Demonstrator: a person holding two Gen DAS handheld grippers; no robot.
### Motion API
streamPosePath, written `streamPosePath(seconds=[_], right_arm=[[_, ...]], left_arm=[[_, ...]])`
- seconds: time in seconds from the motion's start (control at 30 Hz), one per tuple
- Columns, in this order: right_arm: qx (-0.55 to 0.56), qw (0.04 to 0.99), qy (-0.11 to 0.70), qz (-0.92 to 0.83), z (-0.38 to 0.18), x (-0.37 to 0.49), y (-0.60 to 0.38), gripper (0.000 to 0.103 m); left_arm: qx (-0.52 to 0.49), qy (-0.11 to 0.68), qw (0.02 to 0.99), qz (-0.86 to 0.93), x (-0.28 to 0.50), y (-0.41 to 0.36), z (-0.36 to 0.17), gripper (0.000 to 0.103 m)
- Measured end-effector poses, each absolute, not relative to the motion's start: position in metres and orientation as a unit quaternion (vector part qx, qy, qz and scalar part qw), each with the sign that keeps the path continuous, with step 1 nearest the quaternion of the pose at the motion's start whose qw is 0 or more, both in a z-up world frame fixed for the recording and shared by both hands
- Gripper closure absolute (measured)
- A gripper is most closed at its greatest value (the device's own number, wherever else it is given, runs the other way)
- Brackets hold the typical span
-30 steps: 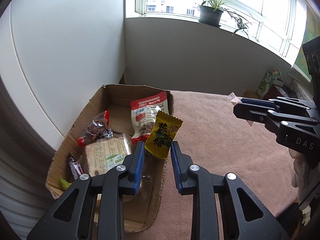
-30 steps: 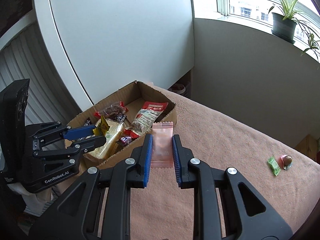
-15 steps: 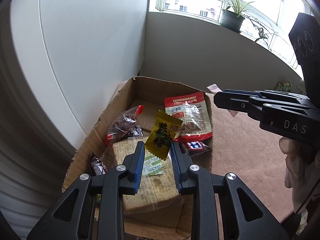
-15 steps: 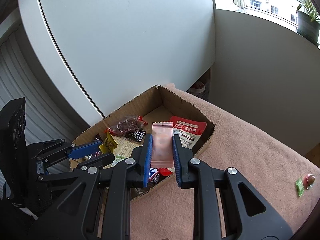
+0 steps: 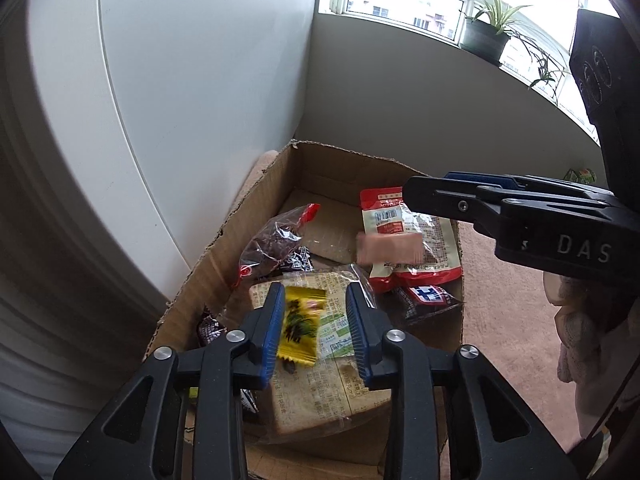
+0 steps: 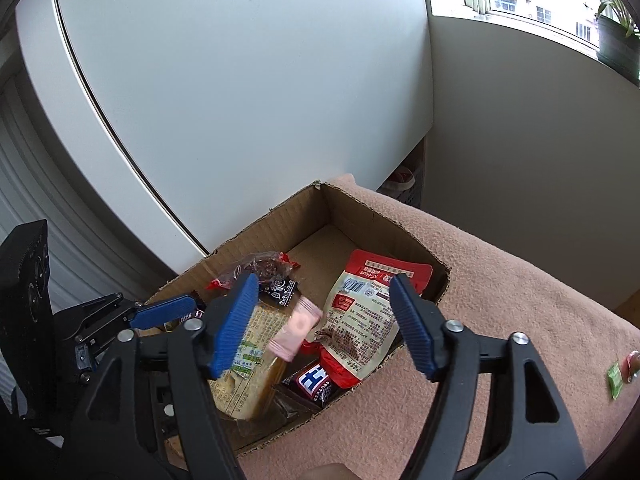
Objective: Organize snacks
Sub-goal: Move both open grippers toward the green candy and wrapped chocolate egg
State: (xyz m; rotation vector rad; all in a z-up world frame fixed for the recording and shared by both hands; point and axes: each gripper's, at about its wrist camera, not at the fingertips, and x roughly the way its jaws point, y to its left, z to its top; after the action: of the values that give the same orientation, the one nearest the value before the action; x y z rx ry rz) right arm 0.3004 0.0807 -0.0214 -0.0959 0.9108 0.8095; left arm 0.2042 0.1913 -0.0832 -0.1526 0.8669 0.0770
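Observation:
A cardboard box holds several snack packets on the pink blanket. My left gripper hangs over the box and its jaws are opening. A yellow candy packet is blurred between them, loose from the right pad and dropping. My right gripper is also above the box with its jaws opening wide. A pink packet falls, blurred, below them and touches neither pad. In the left wrist view the right gripper reaches in from the right.
In the box lie a large flat cracker pack, a red-and-white pouch, a dark red bag and a small blue-and-white bar. Green and pink candies lie on the blanket at right. A white panel stands behind the box.
Both grippers moved over the box, then their jaws parted. The yellow candy and the pink packet, held before, are now released and falling into the box.

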Motion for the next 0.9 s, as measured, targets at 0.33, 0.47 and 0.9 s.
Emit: streamPosePath(seconds=[0.33,0.47,0.9], right_arm=[[-0.038,0.828,0.431,0.356,-0.02,0.304,0.051,0.008],[-0.045,0.827,0.44,0.347,-0.025,0.301,0.028,0.008],[-0.042,0.879,0.394,0.263,-0.01,0.285,-0.099,0.008]], left_arm=[[-0.07,0.407,0.91,0.038,0.192,0.187,-0.076,0.043],[-0.062,0.398,0.914,0.037,0.191,0.176,-0.069,0.043],[-0.045,0.385,0.922,-0.008,0.18,0.115,-0.053,0.043]])
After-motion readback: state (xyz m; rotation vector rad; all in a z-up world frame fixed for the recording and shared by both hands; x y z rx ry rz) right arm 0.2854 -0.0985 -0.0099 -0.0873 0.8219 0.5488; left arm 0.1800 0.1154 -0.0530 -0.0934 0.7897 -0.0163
